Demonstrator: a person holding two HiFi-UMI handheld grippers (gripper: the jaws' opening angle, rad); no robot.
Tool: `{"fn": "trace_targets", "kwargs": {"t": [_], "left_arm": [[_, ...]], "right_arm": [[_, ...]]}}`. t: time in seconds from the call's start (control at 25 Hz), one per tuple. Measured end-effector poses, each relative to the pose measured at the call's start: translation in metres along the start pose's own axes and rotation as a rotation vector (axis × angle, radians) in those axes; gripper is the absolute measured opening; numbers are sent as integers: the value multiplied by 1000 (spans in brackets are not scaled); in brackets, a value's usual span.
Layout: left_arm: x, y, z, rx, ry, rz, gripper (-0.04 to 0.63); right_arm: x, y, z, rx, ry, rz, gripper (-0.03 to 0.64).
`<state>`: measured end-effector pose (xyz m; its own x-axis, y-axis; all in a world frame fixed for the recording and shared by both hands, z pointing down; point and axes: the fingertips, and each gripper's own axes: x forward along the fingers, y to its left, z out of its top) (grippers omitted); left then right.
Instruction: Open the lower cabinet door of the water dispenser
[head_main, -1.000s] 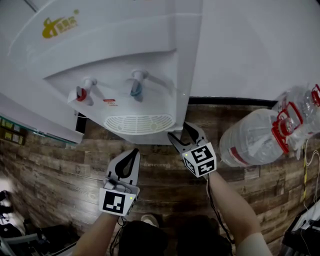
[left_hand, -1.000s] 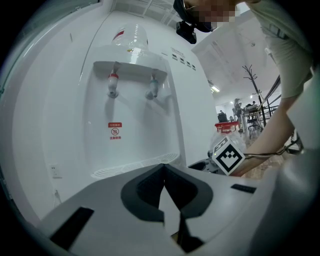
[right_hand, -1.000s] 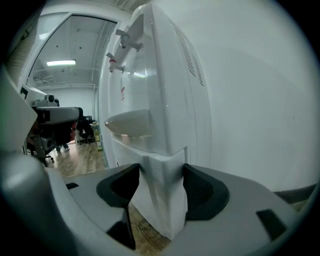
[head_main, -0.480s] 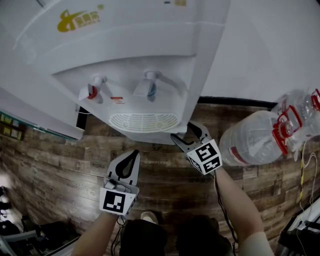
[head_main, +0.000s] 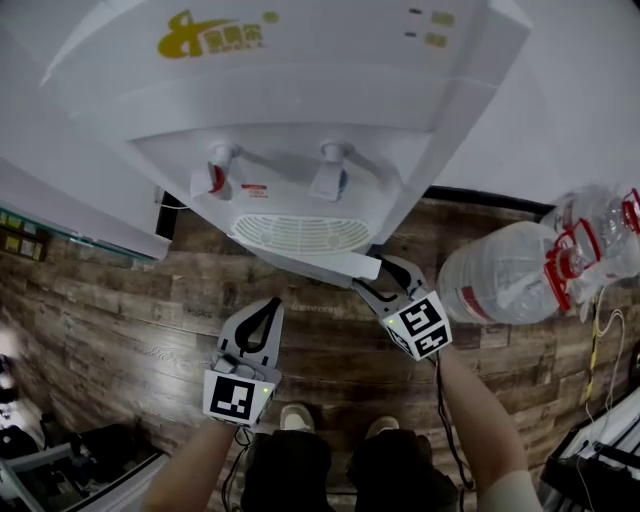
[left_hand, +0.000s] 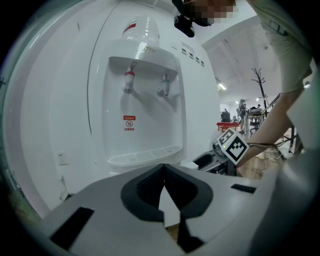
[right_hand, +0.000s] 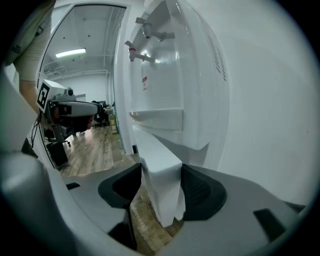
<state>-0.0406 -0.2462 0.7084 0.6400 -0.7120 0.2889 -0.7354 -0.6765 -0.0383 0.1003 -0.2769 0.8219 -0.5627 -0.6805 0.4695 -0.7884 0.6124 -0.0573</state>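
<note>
The white water dispenser (head_main: 300, 90) stands against the wall, with its red tap (head_main: 215, 175) and blue tap (head_main: 330, 180) above the drip grille (head_main: 300, 232). The lower cabinet door (head_main: 325, 264) stands out from the body below the grille. My right gripper (head_main: 374, 274) is at the door's free edge. In the right gripper view the door edge (right_hand: 160, 170) fills the gap of the right gripper (right_hand: 161, 186), whose jaws are closing with both pads against it. My left gripper (head_main: 272, 304) hangs over the floor in front of the dispenser, shut and empty, as the left gripper (left_hand: 163, 172) shows.
Large clear water bottles (head_main: 510, 275) with red caps lie on the wooden floor at the right. A white cabinet (head_main: 70, 215) flanks the dispenser on the left. My feet (head_main: 330, 425) are on the floor just behind the grippers.
The right gripper has shifted right and towards me, and the door's top edge now shows out from under the drip grille. The left gripper has hardly moved.
</note>
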Motion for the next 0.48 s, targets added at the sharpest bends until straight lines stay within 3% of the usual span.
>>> {"fn": "trace_targets", "kwargs": {"t": [0.2, 0.36, 0.48], "left_arm": [[-28, 4, -2, -24, 54, 12, 5], [-58, 13, 0, -52, 92, 48, 5], [-80, 24, 0, -62, 110, 79, 5]], "right_arm": [[-11, 36, -12, -10, 112, 61, 207], [-14, 72, -19, 114, 186, 112, 218], [-15, 95, -20, 141, 222, 111, 218]]}}
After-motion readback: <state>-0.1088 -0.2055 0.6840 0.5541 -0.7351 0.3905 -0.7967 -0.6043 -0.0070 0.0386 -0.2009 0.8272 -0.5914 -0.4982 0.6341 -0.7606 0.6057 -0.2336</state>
